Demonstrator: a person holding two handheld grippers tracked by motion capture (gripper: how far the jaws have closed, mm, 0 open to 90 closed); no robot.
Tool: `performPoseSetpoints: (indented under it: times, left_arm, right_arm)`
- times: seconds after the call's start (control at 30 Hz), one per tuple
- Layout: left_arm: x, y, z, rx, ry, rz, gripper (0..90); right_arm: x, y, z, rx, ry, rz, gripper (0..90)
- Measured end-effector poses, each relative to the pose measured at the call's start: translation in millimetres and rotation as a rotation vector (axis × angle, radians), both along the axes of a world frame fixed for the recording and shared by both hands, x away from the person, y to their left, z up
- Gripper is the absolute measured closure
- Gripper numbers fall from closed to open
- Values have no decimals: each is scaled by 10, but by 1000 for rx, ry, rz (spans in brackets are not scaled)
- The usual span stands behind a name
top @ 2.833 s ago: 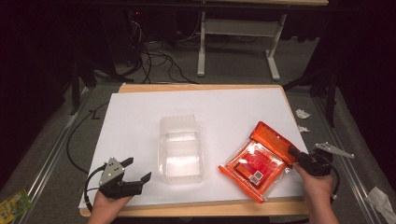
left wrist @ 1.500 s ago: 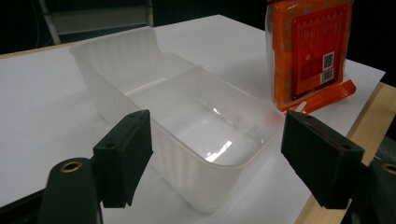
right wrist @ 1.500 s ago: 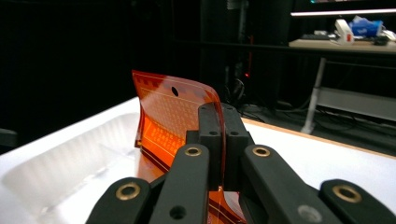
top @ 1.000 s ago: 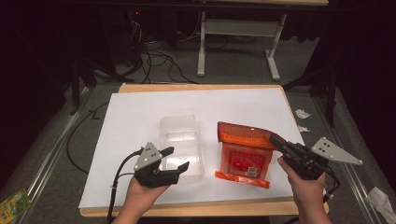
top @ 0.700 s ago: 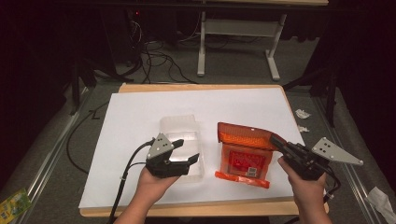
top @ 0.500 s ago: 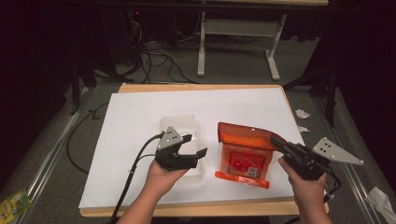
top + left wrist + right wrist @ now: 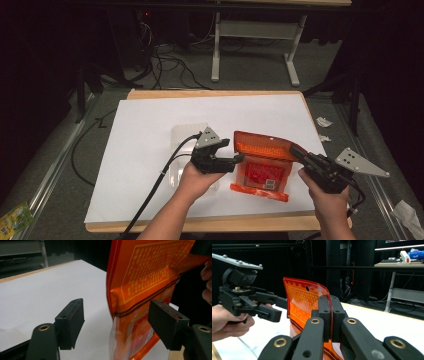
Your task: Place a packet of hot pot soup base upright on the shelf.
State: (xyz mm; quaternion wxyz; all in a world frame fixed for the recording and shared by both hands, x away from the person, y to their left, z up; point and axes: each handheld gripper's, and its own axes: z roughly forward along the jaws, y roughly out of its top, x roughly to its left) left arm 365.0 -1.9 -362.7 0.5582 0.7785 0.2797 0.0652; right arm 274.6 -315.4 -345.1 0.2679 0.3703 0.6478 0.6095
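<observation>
The right gripper pinches the top corner of the light, floppy orange pouch while the open left gripper straddles its opposite edge, likely the best hold.

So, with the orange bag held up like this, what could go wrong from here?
1. The right gripper pinches only one top edge of the orange bag, so the bag may slip or swing.
2. The left gripper has its jaws open around the bag's other edge; if the bag sways, they could close on air or crease it.
3. The clear plastic container lies under the left hand and could get knocked.
</observation>
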Motion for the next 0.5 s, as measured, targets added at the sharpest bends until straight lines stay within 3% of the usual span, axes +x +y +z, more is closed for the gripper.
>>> performPoseSetpoints:
  times: [0.17, 0.33, 0.5]
  left_arm:
    - [17, -77, -44, 14, 2, -1, 374]
    - [22, -110, -68, -16, -6, -7, 484]
    - [-12, -125, -74, -34, -17, -16, 730]
  right_arm:
    - [-1, -9, -3, 1, 0, 3, 900]
    - [0, -15, -12, 9, 3, 5, 900]
    - [1, -53, -35, 25, 15, 0, 900]
